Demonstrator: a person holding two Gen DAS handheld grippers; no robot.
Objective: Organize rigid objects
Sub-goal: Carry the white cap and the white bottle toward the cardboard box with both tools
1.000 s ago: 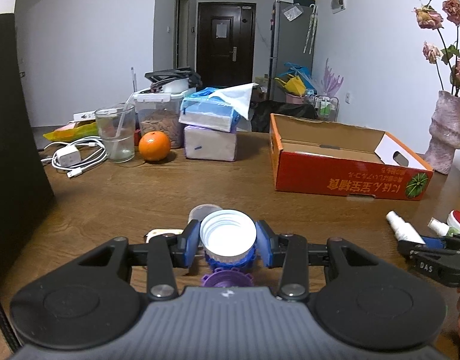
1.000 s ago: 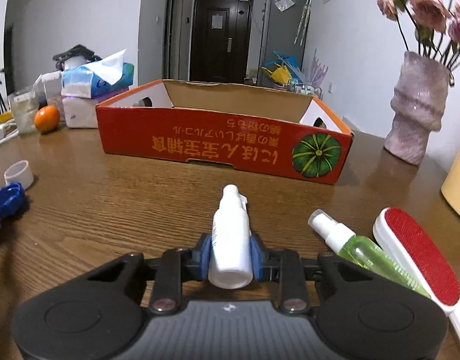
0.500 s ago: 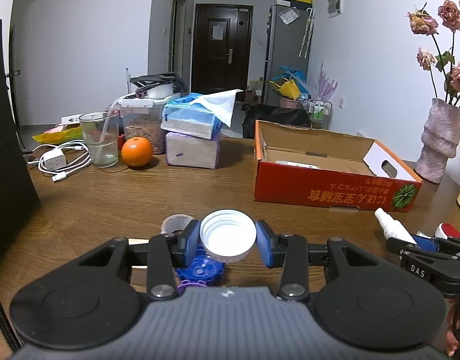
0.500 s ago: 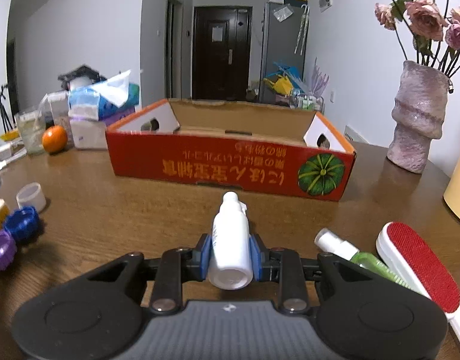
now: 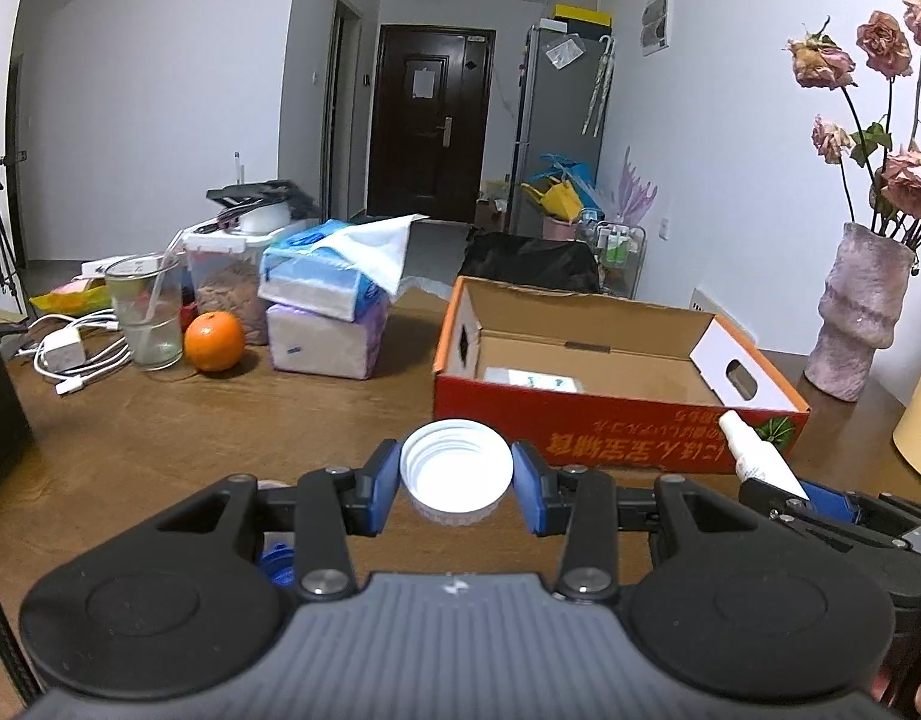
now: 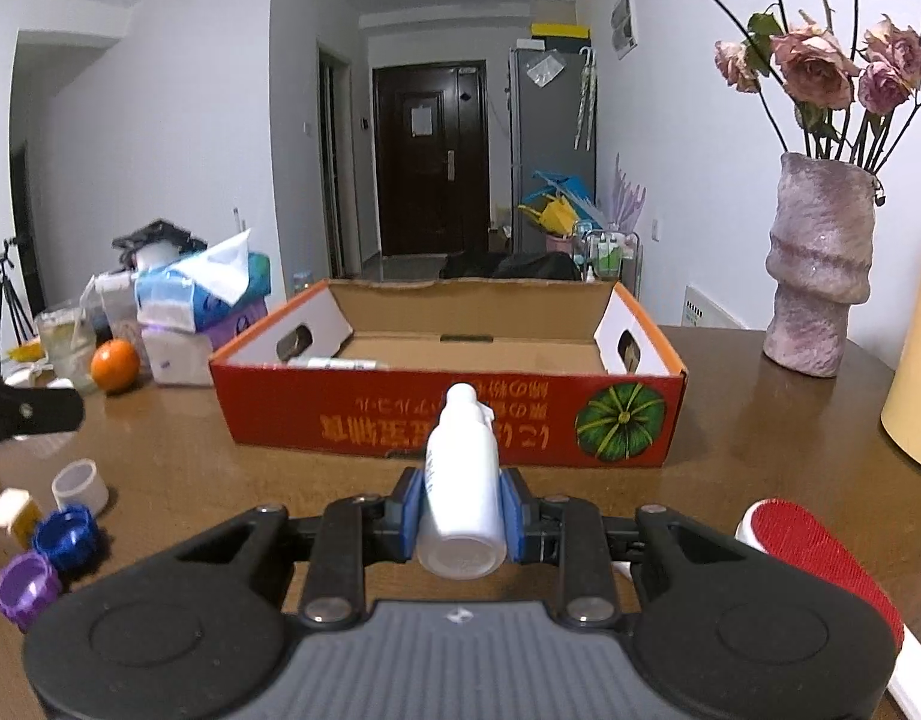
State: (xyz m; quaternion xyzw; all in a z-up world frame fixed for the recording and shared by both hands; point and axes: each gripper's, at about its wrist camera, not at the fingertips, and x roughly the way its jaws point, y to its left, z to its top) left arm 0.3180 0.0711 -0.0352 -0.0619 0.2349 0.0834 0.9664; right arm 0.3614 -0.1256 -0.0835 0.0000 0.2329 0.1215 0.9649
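Rising off the counter (image 5: 160,438) over the past second, both tongs are now carrying their loads toward the red cardboard box (image 6: 448,420), which is looming larger and showing more of its inside in both views than it did a moment ago. The left tongs (image 5: 456,477) are clamping a white screw cap (image 5: 456,474), open side up with its threads showing, and it is hanging in the air short of the box's near wall. The right tongs (image 6: 460,516) are gripping a white spray bottle (image 6: 461,492) around its body, nozzle pointing at the box. That lift probably means the picking is finished and dropping into the box is coming next. Left behind on the counter are a blue cap (image 6: 66,537), a purple cap (image 6: 25,588) and a small white cap (image 6: 79,483), sitting close together.
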